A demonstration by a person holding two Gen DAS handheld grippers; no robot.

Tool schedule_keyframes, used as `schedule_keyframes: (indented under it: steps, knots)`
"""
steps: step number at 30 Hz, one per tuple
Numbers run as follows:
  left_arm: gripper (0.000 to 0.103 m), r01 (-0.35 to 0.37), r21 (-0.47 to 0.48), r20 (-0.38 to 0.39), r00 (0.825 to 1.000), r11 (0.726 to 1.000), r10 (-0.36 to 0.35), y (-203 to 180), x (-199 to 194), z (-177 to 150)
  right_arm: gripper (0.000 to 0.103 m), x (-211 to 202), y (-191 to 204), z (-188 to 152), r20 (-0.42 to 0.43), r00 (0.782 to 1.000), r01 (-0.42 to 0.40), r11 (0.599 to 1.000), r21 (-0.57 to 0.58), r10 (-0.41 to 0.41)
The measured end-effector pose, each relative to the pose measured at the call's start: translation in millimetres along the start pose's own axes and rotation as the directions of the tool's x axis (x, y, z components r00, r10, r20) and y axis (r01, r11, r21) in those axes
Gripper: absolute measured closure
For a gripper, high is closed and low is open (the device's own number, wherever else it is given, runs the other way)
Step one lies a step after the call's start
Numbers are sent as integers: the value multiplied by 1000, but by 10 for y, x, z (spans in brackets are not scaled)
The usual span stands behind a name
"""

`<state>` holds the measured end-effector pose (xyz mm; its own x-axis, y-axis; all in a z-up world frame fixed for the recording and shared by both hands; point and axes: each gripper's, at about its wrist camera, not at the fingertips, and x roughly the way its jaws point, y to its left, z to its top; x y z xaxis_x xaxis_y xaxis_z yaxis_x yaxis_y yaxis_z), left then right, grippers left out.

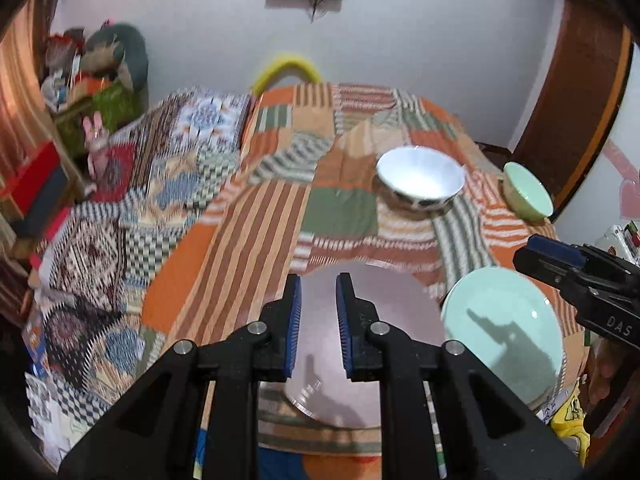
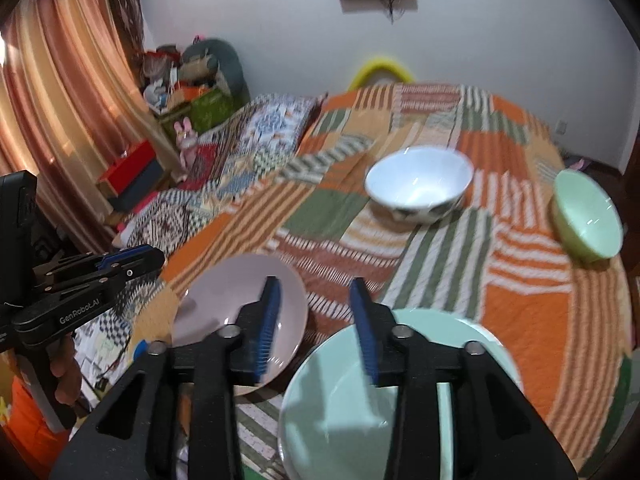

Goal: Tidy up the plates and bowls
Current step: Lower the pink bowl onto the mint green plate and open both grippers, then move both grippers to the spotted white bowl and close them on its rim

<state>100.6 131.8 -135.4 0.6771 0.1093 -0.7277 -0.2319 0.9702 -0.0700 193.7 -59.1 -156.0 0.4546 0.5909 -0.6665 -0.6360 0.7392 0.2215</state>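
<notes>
A pink plate (image 1: 384, 344) lies on the patchwork bedspread near the front edge; it also shows in the right wrist view (image 2: 224, 300). A mint-green plate (image 1: 504, 320) lies to its right, also in the right wrist view (image 2: 340, 400). A white bowl (image 1: 420, 178) with dark spots and a small green bowl (image 1: 528, 192) sit farther back; both show in the right wrist view, white bowl (image 2: 418, 184), green bowl (image 2: 588, 216). My left gripper (image 1: 318, 280) hovers over the pink plate, open and empty. My right gripper (image 2: 314, 284) hovers over the green plate's left edge, open and empty.
The bedspread (image 1: 256, 220) covers the whole bed. A second patterned quilt (image 1: 120, 216) lies on the left. Boxes and soft toys (image 1: 96, 80) pile up by the curtain at the far left. A wooden door (image 1: 576, 92) stands at the right.
</notes>
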Motion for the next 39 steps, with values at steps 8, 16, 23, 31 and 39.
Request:
schedule_keyframes:
  steps: [8,16,23,31,39]
  knots:
    - [48,15,60,120,993,998,-22,-317,-196,404,49,-296,-260,179,99,992,76,997,24,-78]
    - [37,43,80,130,990,996,-53,-534,15,829,43,-418,-569,402,156,981,105,991,80,-116]
    - [36,47,131,74,996,990,-57,-689,483,1094,32,-380,-757,586,191,967,154,984,93,-169]
    - [36,67,145,-12,998,987,-66,-777,1140,1253,32,-66,-1038,708,154,971,164,978,133,-183]
    - [38,105,125,-77,992,987,-96,-795,1709,1353,32,329,-1263,794,93,976,181,973,141,-195]
